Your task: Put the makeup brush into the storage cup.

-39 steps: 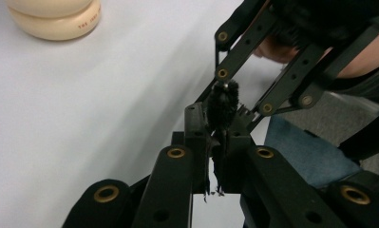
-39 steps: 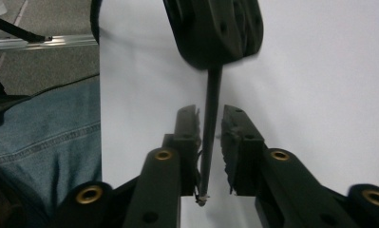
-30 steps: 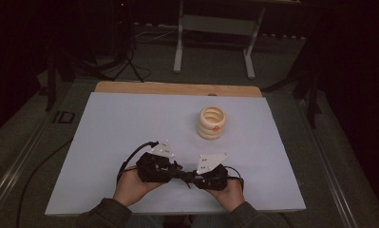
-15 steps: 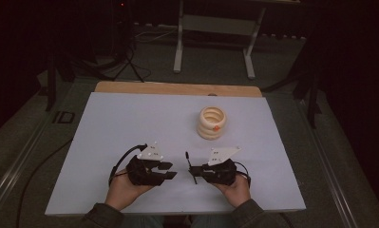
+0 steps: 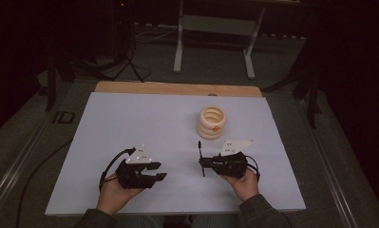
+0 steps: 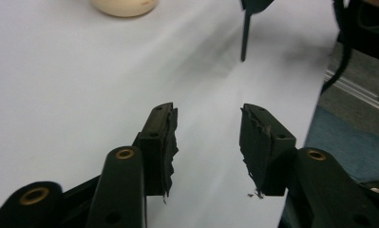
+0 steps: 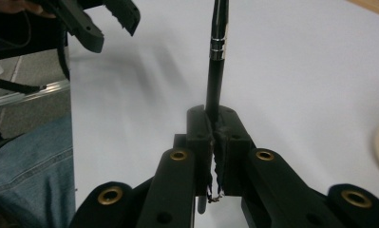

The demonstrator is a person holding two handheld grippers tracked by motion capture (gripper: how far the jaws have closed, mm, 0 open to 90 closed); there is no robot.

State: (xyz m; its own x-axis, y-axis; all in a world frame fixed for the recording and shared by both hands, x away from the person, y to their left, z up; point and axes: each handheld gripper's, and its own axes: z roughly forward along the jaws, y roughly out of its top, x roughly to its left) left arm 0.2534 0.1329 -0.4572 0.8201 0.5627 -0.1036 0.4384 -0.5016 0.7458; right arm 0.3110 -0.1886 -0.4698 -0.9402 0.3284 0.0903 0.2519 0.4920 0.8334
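Tongs first, since they sit nearest to you: your left tongs stand apart with nothing between the pads, and they have just been opening, which reads like a hand letting go so the other can carry on alone. From the left gripper view you look across bare white table toward the pen's tip hanging at the top of the picture.

Your right tongs are pressed together on a slim black pen, gripped near one end so that most of the barrel, with its silver band, sticks out past the jaws. In the high view the pen lies crosswise to the tongs, pointing away from you and back toward you, raised just off the table rather than lying on it. Holding it by the end like that leaves the long part free, which I judge suits setting it into or onto something.

Farther off, past your right hand, stands a stack of pale wooden rings with an orange mark on its side, well apart from the pen. Beyond it, the table's wooden edge closes the white sheet.
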